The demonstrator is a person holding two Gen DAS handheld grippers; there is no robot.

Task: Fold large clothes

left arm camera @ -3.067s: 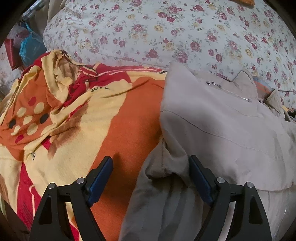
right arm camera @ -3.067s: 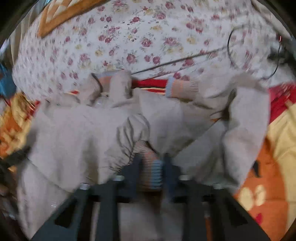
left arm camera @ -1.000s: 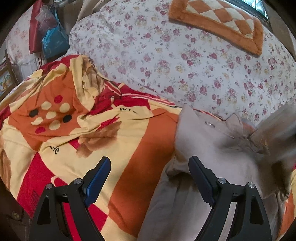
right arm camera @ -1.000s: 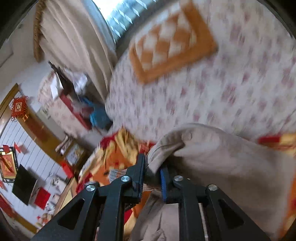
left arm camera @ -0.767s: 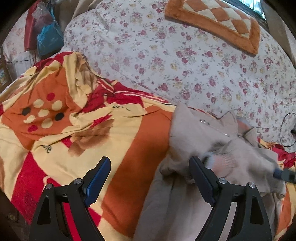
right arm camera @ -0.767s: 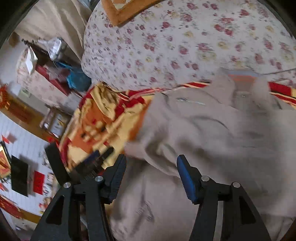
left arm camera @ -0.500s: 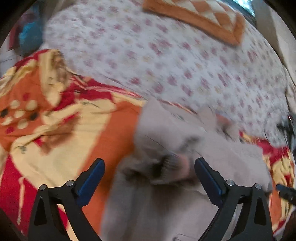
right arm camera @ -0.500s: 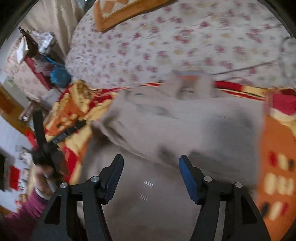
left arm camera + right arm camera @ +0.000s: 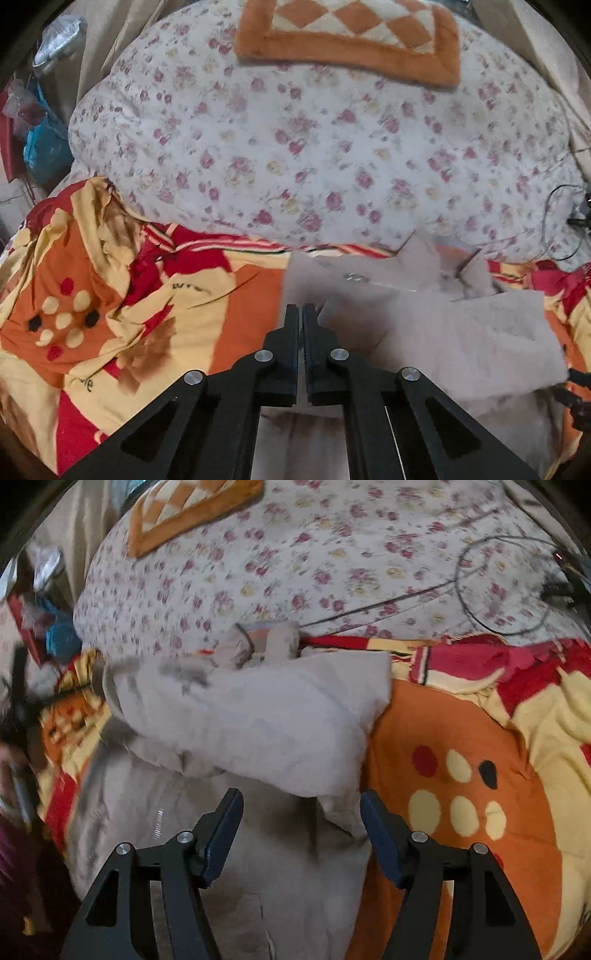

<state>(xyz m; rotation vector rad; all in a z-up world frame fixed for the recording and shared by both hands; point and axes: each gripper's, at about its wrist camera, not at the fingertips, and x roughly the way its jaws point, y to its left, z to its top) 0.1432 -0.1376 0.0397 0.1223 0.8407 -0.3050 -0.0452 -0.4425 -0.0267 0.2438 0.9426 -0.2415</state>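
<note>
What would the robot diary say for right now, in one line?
left gripper: shut, empty | right gripper: open, above beige jacket | jacket: sleeve folded across, on orange blanket

Jacket (image 9: 258,716) lies on blanket (image 9: 461,738), before quilt (image 9: 295,554).

Beige jacket (image 9: 258,716) — sleeves folded inward

you get soft, even daylight with mild shadows, but motion blur smears the beige jacket (image 9: 461,332) and the floral quilt (image 9: 332,554), and fisheye bending darkens every corner to black.
</note>
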